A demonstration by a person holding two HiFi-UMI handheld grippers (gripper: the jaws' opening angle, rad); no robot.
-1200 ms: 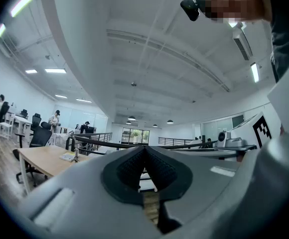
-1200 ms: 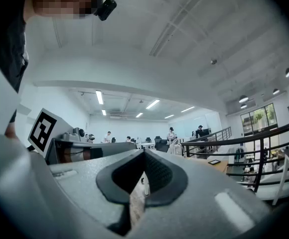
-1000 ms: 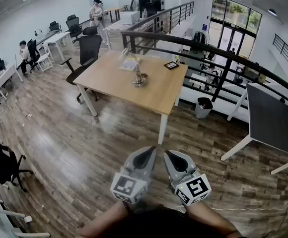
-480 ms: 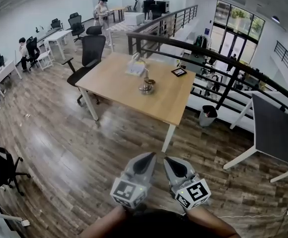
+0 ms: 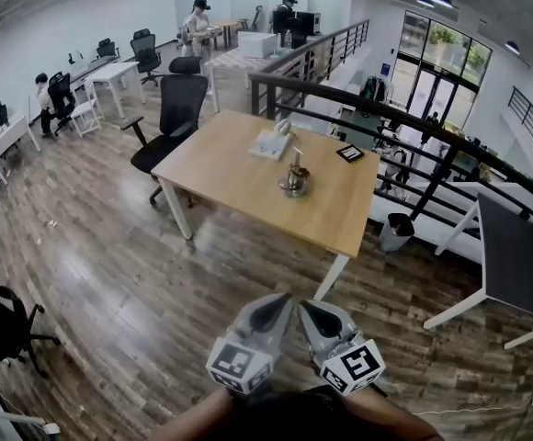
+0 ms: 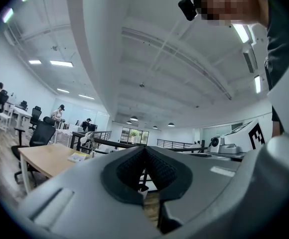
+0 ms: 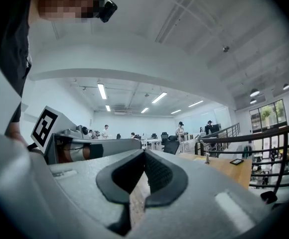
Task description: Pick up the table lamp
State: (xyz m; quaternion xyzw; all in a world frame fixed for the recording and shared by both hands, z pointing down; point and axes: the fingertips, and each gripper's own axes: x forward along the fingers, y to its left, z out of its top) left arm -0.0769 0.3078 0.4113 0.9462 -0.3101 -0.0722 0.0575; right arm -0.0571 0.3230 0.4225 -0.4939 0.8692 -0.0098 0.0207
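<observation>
The table lamp (image 5: pixel 283 131) is white with a bent neck and stands on the far side of the wooden table (image 5: pixel 230 168), beside a pale booklet (image 5: pixel 268 147). In the left gripper view the lamp (image 6: pixel 87 137) shows small and far off. A metal bowl-like item with an upright stem (image 5: pixel 294 182) sits mid-table. My left gripper (image 5: pixel 277 303) and right gripper (image 5: pixel 307 309) hang side by side over the wooden floor, well short of the table. Both are shut and hold nothing, as the left gripper (image 6: pixel 144 151) and right gripper (image 7: pixel 144 156) show in their own views.
A black office chair (image 5: pixel 179 108) stands at the table's far left corner. A black tablet (image 5: pixel 349 152) lies on the table's right end. Behind it runs a dark railing (image 5: pixel 404 113), with a bin (image 5: pixel 397 232) below. A dark table (image 5: pixel 524 255) stands right. People are at the desks far back.
The table and lamp have grown larger and slid lower and rightward in the head view as I walk toward them. Both grippers stay shut and side by side.
</observation>
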